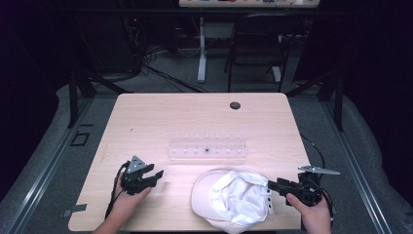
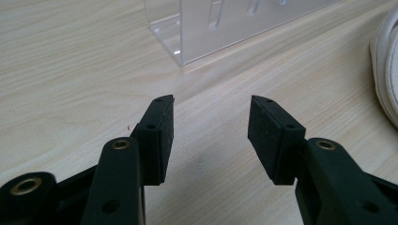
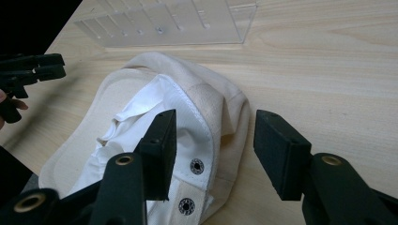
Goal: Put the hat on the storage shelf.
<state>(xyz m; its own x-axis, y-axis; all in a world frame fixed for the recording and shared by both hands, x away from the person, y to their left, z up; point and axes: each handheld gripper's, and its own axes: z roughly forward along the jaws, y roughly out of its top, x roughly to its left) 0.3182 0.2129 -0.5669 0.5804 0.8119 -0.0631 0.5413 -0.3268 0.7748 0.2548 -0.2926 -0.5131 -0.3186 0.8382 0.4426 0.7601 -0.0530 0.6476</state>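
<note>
A cream-white cap (image 1: 229, 195) lies upside down near the table's front edge, its white lining up. My right gripper (image 1: 271, 186) is at its right rim, open; in the right gripper view (image 3: 213, 124) the cap's back band (image 3: 220, 122) with two snap studs lies between the jaws, not pinched. My left gripper (image 1: 157, 174) hovers left of the cap, open (image 2: 211, 110) over bare wood, with the cap's edge (image 2: 387, 61) at the far right. A clear plastic rack (image 1: 208, 146) sits behind the cap.
The wooden table (image 1: 146, 117) has a round cable hole (image 1: 235, 105) at the back. The clear rack's corner (image 2: 187, 42) lies just ahead of my left gripper. A chair (image 1: 258, 44) and desk legs stand beyond the table. The left gripper (image 3: 28, 70) shows far left in the right gripper view.
</note>
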